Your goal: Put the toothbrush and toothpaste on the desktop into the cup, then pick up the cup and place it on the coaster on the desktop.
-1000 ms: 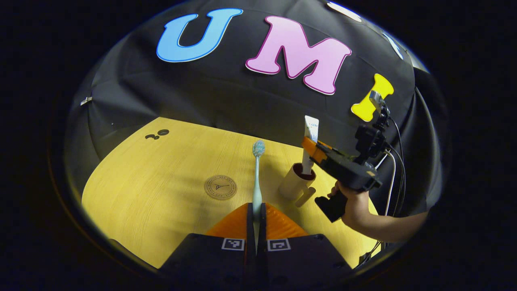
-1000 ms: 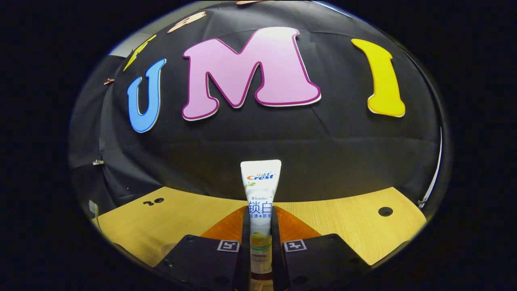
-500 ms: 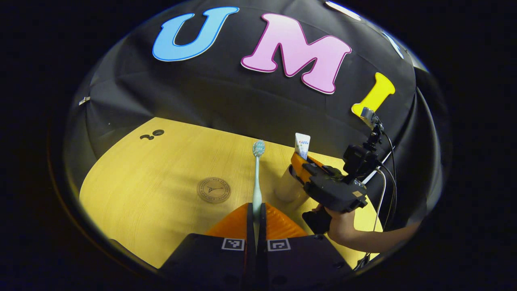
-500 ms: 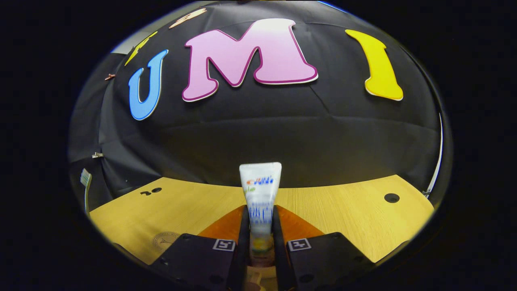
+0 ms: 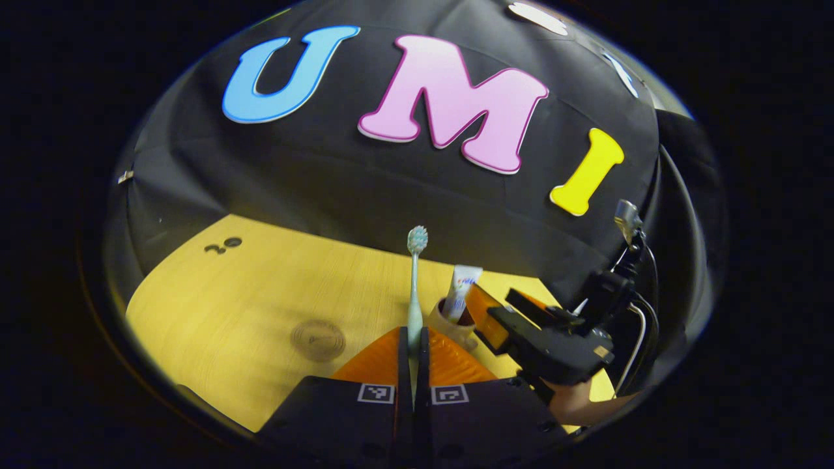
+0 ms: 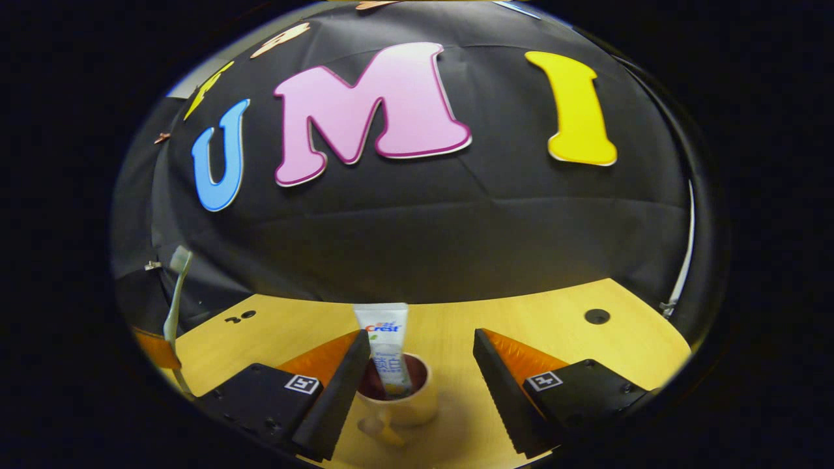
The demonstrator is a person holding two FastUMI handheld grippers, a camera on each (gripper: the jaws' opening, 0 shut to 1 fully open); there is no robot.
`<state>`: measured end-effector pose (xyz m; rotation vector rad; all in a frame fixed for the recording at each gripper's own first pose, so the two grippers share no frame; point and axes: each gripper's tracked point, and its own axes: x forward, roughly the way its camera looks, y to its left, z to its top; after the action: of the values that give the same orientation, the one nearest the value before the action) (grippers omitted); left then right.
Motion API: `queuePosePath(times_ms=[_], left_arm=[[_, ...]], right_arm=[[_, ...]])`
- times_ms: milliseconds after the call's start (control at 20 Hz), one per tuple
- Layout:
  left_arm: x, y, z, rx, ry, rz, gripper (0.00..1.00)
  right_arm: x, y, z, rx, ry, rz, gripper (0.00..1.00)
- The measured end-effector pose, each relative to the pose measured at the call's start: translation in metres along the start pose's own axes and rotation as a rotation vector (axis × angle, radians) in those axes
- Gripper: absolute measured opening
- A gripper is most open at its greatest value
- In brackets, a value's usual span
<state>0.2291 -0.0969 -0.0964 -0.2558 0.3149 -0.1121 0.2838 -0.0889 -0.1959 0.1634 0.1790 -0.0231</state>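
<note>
The right gripper (image 6: pixel 422 384) gapes wide, the toothpaste (image 6: pixel 386 348) standing in the cup (image 6: pixel 397 400). The left gripper (image 5: pixel 412 365) pinches the toothbrush (image 5: pixel 415 286). Lowered off-centre, the brush could catch the rim and tip the cup.

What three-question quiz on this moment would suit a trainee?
1. True or false: the toothpaste stands in the cup.
2. What does the left gripper hold? A toothbrush, B coaster, C cup.
3. Fill in: the right gripper is ____.

Key: 1 true. 2 A, the toothbrush; the coaster lies bare on the desk. 3 open, its fingers either side of the cup.
</note>
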Motion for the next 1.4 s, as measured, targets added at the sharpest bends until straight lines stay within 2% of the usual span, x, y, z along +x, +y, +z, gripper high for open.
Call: queuePosePath(times_ms=[250,400,550,700,1000,1150,1400], left_arm=[[0.043,-0.033,0.041,0.039,-0.129,-0.084,0.06],[0.071,-0.048,0.052,0.076,-0.187,-0.105,0.06],[0.095,-0.063,0.054,0.117,-0.241,-0.135,0.06],[0.118,-0.073,0.049,0.125,-0.282,-0.158,0.06],[0.142,-0.076,0.016,0.166,-0.304,-0.174,0.07],[0.139,-0.075,0.011,0.132,-0.360,-0.190,0.09],[0.148,-0.067,-0.017,0.118,-0.338,-0.177,0.13]], right_arm=[[-0.025,-0.023,-0.019,-0.031,0.066,-0.021,0.98],[-0.039,-0.034,-0.039,-0.028,0.126,-0.033,0.98],[-0.046,-0.034,-0.054,-0.053,0.162,-0.012,0.98],[-0.051,-0.035,-0.067,-0.059,0.200,-0.008,0.98],[-0.057,-0.057,-0.087,-0.087,0.260,-0.047,0.98],[-0.061,-0.070,-0.093,-0.123,0.286,-0.082,0.98],[-0.062,-0.066,-0.096,-0.139,0.288,-0.075,0.98]])
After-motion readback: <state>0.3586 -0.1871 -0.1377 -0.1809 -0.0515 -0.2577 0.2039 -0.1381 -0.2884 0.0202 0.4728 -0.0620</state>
